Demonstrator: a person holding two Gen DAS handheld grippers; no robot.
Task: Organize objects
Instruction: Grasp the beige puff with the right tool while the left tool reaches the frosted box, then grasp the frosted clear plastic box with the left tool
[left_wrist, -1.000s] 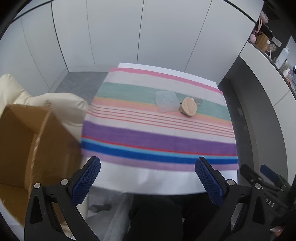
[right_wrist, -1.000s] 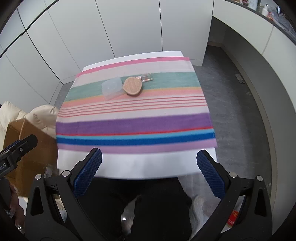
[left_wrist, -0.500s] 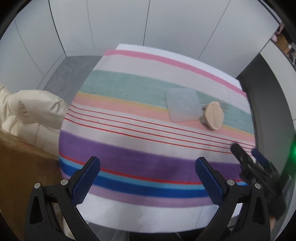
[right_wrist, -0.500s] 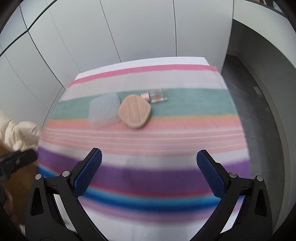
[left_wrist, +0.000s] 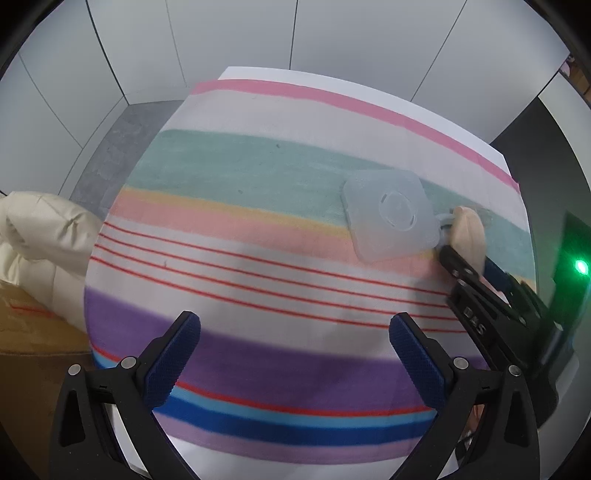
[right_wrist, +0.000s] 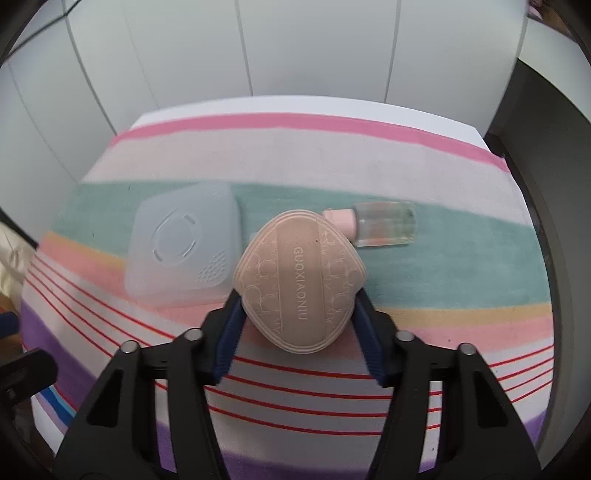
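Left wrist cam sits high over the near edge of the counter (left_wrist: 258, 92), facing its far side. Right wrist cam sits low, close on the puff (right_wrist: 299, 280). Both share the translucent box (left_wrist: 388, 218) and striped cloth (right_wrist: 369, 155).

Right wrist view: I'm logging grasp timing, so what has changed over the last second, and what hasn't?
The right gripper advanced from the near table edge to the peach puff and closed from wide open onto its sides. The left gripper also moved forward over the striped cloth, open and holding nothing. The translucent case and small bottle lie where they were.
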